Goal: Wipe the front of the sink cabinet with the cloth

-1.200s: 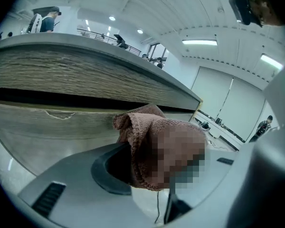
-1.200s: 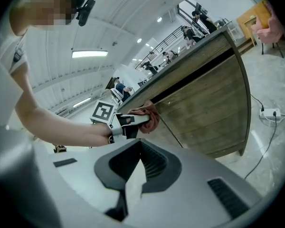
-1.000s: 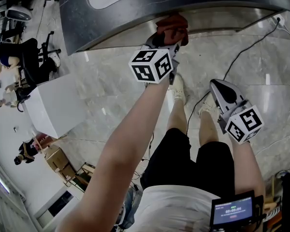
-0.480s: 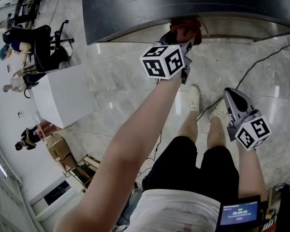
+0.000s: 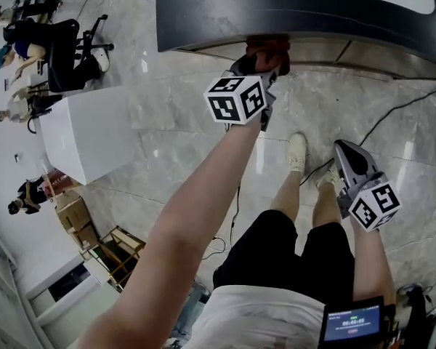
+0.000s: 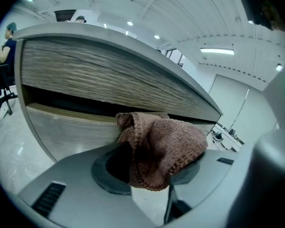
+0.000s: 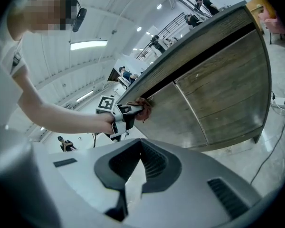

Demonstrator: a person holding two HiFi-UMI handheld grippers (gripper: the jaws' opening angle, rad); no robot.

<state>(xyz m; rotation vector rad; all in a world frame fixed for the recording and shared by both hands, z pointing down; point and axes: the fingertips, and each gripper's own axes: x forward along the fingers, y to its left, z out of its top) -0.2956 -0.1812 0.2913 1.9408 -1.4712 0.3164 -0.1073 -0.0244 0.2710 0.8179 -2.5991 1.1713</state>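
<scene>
The sink cabinet [image 5: 349, 49] runs across the top of the head view under a dark countertop. Its wood-grain front [image 6: 104, 75] fills the left gripper view. A reddish-brown knitted cloth [image 5: 269, 51] is bunched against that front just below the countertop edge. My left gripper [image 5: 264, 64] is shut on the cloth [image 6: 161, 144], arm stretched forward. In the right gripper view the left gripper [image 7: 132, 111] and the cloth [image 7: 143, 109] press on the left door panel. My right gripper [image 5: 340, 147] hangs low beside my right leg, jaws shut [image 7: 141, 146] and empty, away from the cabinet [image 7: 213, 89].
A white block-shaped table [image 5: 87, 133] stands on the marble floor at left, with seated people and chairs [image 5: 51, 49] beyond. Cardboard boxes [image 5: 73, 213] and a wooden crate [image 5: 120, 249] lie lower left. A black cable [image 5: 381, 107] trails over the floor; a power strip [image 7: 281, 102] sits by the cabinet's right end.
The left gripper has carried the cloth leftward along the cabinet front, nearer its left end. The right gripper still hangs by my leg.
</scene>
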